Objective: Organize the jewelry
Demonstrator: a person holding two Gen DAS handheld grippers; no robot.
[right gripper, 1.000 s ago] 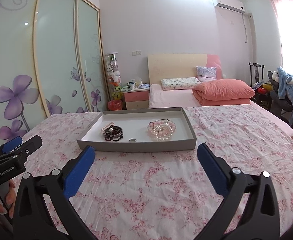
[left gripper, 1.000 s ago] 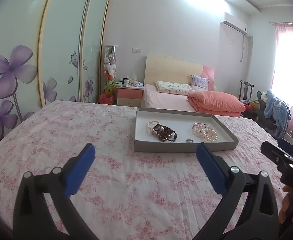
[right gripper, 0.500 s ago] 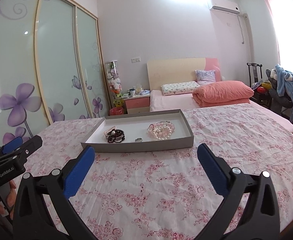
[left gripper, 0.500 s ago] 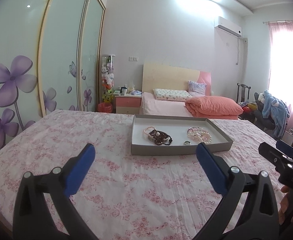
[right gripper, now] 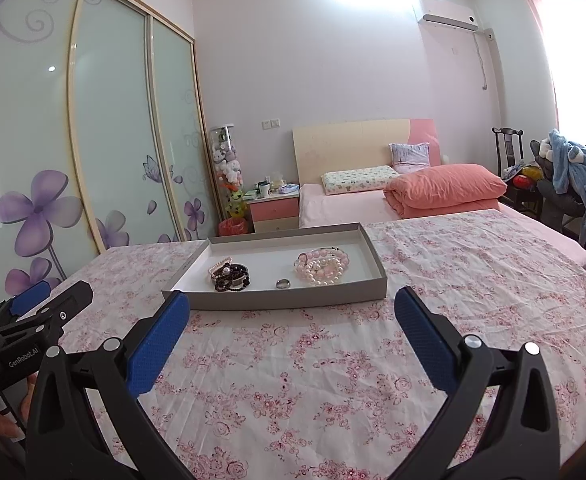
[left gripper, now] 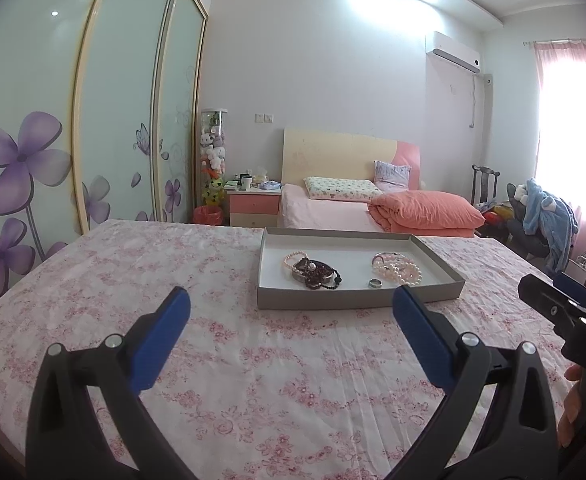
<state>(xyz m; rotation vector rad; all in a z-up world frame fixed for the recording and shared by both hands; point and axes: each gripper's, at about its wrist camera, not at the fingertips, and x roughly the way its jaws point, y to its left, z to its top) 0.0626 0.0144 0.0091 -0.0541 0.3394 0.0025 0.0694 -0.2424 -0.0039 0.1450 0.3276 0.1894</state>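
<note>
A shallow grey tray is seen just right of the centre of the left wrist frame, resting on a surface covered by a pink floral cloth. Inside the tray, a dark bead bracelet cluster is placed at the left, a pile of pearl bracelets at the right, and a silver ring between them, near the front wall. In the right wrist frame the same tray is shown at centre, with the dark beads, the ring and the pearls laid in the same order.

The left gripper is held low in its frame, short of the tray, its jaws spread wide with nothing between them. The right gripper is held likewise, jaws wide and empty, with the tray's front wall seen between the 2 blue pads. A bed with an orange quilt is visible at the upper right.
</note>
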